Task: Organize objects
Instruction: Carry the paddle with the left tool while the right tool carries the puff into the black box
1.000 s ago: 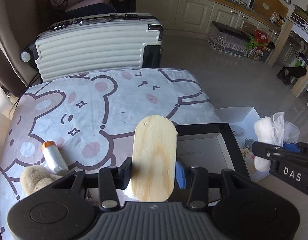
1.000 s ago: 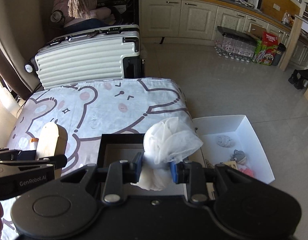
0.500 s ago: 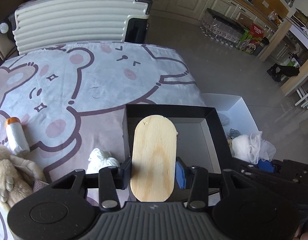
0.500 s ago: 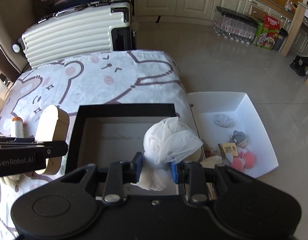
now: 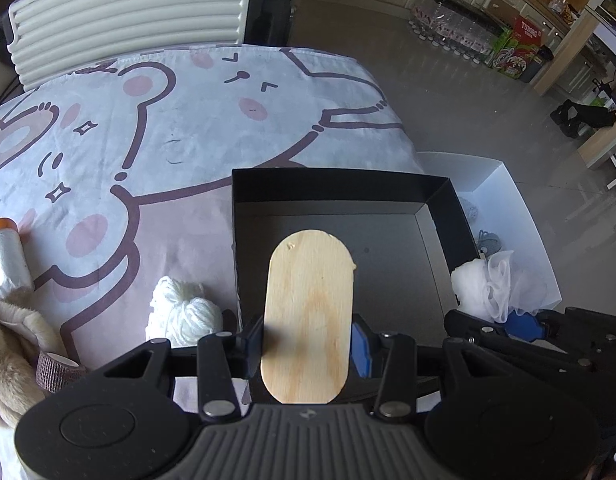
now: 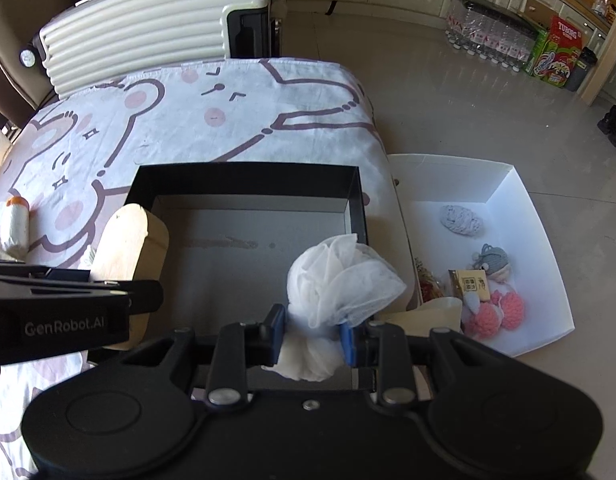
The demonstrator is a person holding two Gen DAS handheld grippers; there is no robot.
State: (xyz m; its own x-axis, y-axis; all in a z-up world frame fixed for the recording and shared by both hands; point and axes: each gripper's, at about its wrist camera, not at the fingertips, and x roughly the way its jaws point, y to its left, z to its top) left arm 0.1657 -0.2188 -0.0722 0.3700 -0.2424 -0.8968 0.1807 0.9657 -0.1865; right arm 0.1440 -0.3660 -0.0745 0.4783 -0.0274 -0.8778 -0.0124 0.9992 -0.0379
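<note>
My left gripper is shut on an oval wooden board and holds it above the near left part of an open black box. My right gripper is shut on a white mesh bath pouf over the box's near right part. The board and the left gripper show at the left of the right wrist view. The pouf shows at the right of the left wrist view.
The box lies on a bear-print sheet. A white yarn ball, a white roll with an orange cap, a plush toy and a brown tape roll lie left. A white tray of small toys stands on the floor, right. A suitcase stands behind.
Both grippers have moved forward and down toward the black box, still holding the board and the pouf. The box now fills more of both views.
</note>
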